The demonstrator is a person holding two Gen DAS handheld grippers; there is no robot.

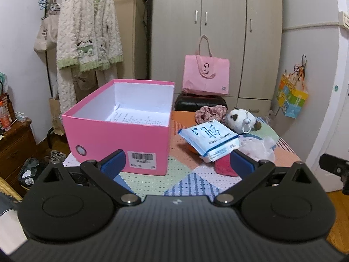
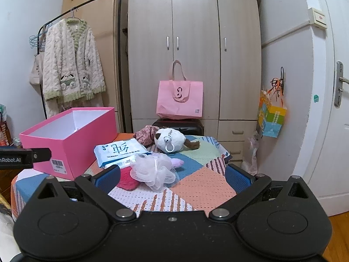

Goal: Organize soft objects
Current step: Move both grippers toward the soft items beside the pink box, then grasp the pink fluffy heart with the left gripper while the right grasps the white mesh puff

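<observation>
An open pink box (image 1: 117, 135) (image 2: 67, 139) stands on the left of the patchwork-covered table (image 2: 200, 187), with a printed paper sheet (image 1: 135, 115) inside. Right of it lie a blue-and-white tissue pack (image 1: 209, 139) (image 2: 122, 151), a panda plush (image 1: 240, 120) (image 2: 172, 142), a pink patterned scrunchie (image 1: 209, 112) (image 2: 146, 135), a pale mesh bath pouf (image 2: 154, 172) (image 1: 259, 147) and a red fuzzy item (image 2: 127, 180) (image 1: 224, 168). My left gripper (image 1: 177, 163) is open at the box's near side. My right gripper (image 2: 172, 175) is open just before the pouf. Neither holds anything.
A pink tote bag (image 2: 180, 99) sits on a black case (image 2: 181, 126) behind the table, before a wardrobe (image 2: 194, 43). A clothes rack with a fleece robe (image 2: 69, 65) stands at left. A wooden cabinet (image 1: 15, 148) is left of the table, a white door (image 2: 327, 109) at right.
</observation>
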